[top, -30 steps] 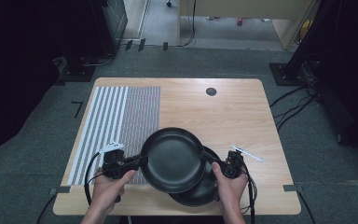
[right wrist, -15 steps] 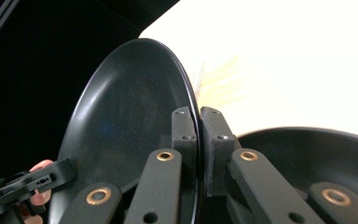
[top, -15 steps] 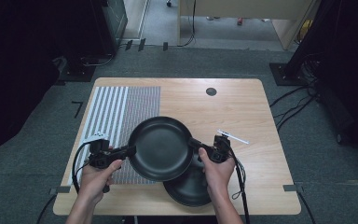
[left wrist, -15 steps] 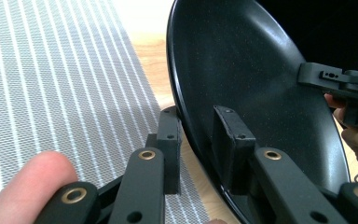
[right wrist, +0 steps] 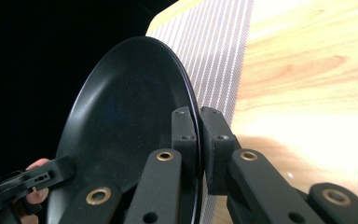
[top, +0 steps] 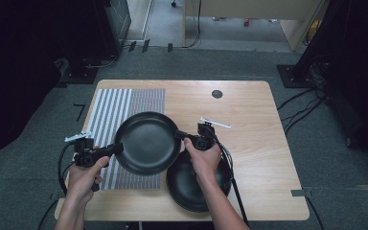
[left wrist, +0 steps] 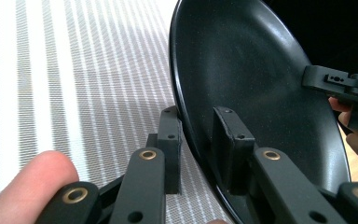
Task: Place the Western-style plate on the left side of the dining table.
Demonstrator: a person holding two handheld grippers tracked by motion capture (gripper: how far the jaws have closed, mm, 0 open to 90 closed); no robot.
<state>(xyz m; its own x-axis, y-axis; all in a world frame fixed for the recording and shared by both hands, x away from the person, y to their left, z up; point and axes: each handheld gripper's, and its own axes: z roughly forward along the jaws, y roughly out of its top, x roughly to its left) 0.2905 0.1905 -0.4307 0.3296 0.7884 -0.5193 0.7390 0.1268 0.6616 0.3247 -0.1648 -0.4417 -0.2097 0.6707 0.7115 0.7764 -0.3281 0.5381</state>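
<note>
Left gripper (top: 116,148) clamps the left rim of the upper black plate (top: 147,142), held level above the striped mat (top: 124,103) toward the table's (top: 249,115) near-left corner; right gripper (top: 179,135) clamps the opposite rim. A second black plate (top: 191,189) lies at the near edge, just right of the first. Open wood lies rightward and toward the far edge.

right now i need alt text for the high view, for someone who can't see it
A person holds a black plate above a wooden table, the left gripper and right gripper clamped on opposite rims. Under it lie a striped mat and a second black plate.
</note>
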